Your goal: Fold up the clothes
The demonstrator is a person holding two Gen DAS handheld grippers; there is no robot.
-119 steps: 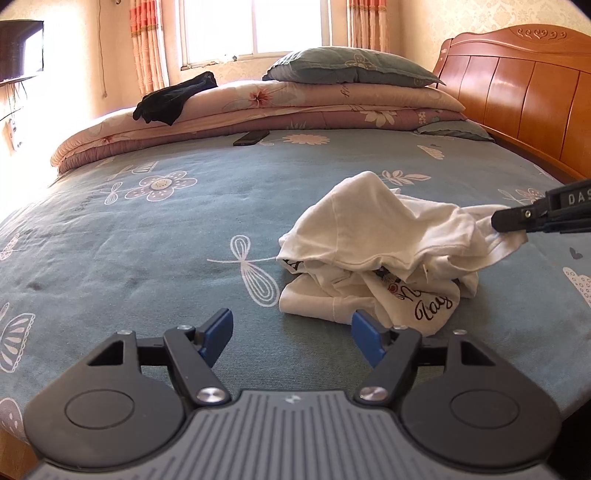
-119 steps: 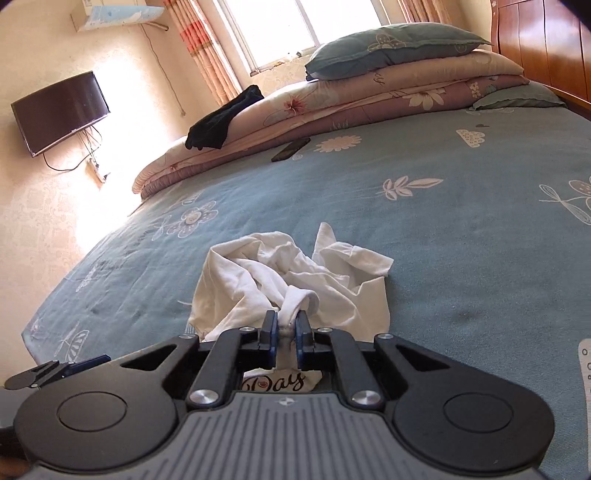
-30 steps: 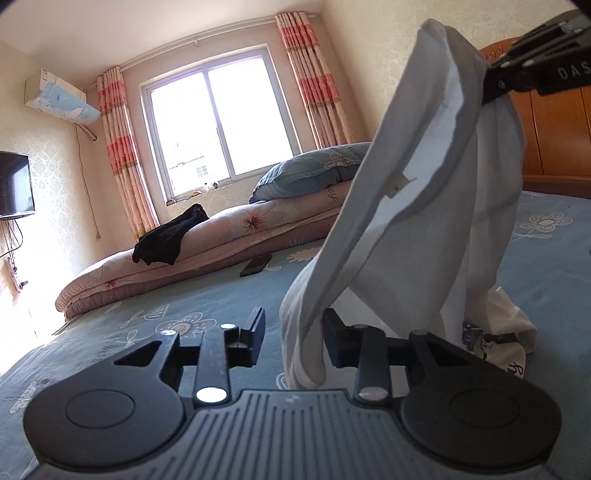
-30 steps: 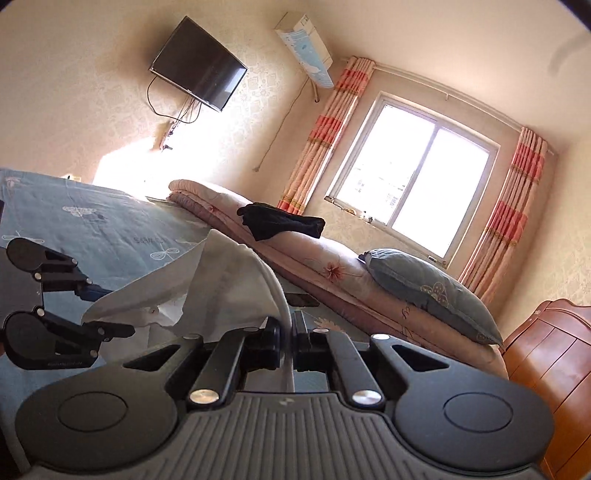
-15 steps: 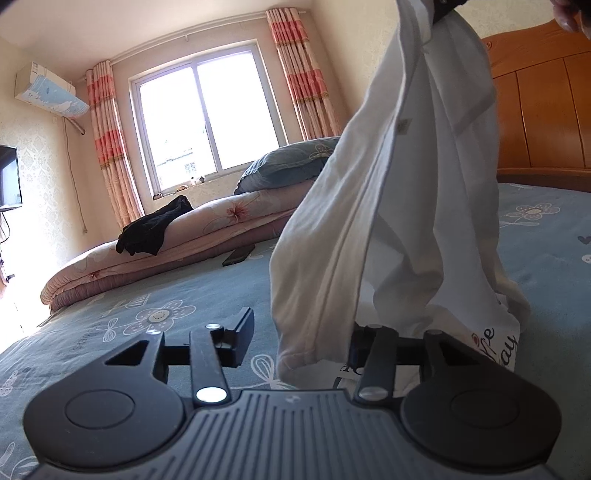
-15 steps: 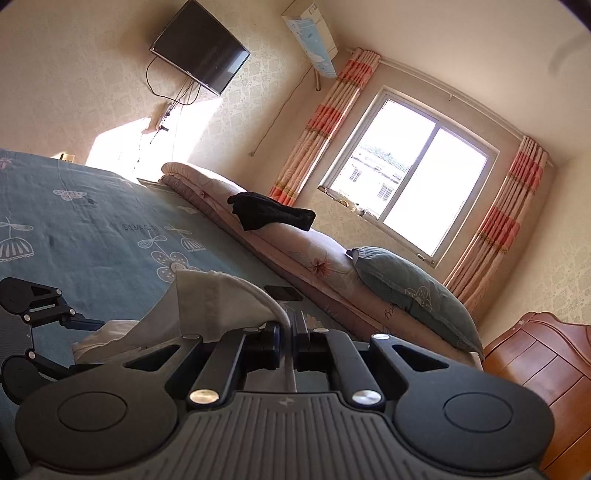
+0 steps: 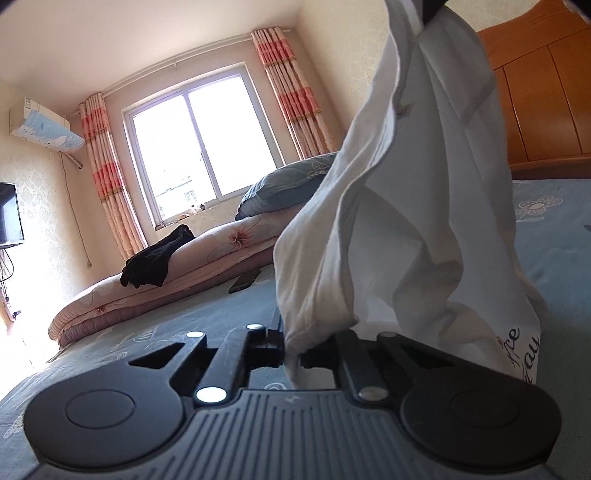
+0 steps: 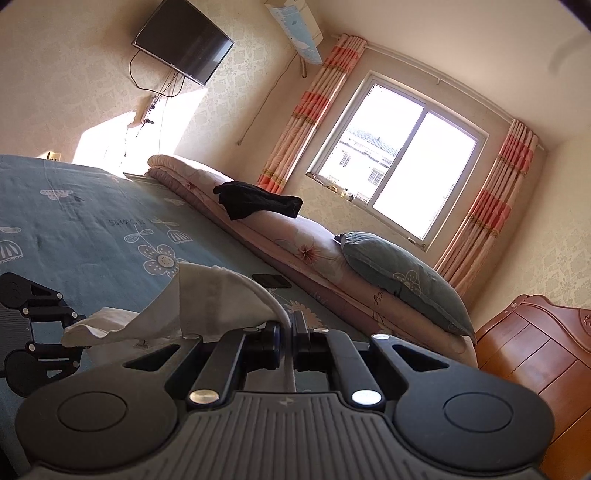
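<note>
A white T-shirt (image 7: 406, 221) with black lettering hangs above the blue bed between my two grippers. In the left wrist view my left gripper (image 7: 290, 343) has its jaws closing tight on a lower edge of the shirt, with the cloth pinched between the pads. My right gripper (image 7: 436, 9) holds the shirt's upper end at the top of that view. The right wrist view shows the right gripper (image 8: 287, 332) shut on a fold of the T-shirt (image 8: 214, 299). That fold runs left to the left gripper (image 8: 79, 338).
The blue flowered bedsheet (image 7: 554, 240) spreads below. A folded pink quilt (image 7: 221, 251) lies along the far side with a black garment (image 7: 155, 262) and a pillow (image 7: 288, 188) on it. A dark phone (image 7: 243, 282) lies near the quilt. The wooden headboard (image 7: 535, 110) stands at right.
The left gripper's jaws stood apart beside the hanging shirt, then shut on its lower edge. The right gripper stays shut on the raised shirt.
</note>
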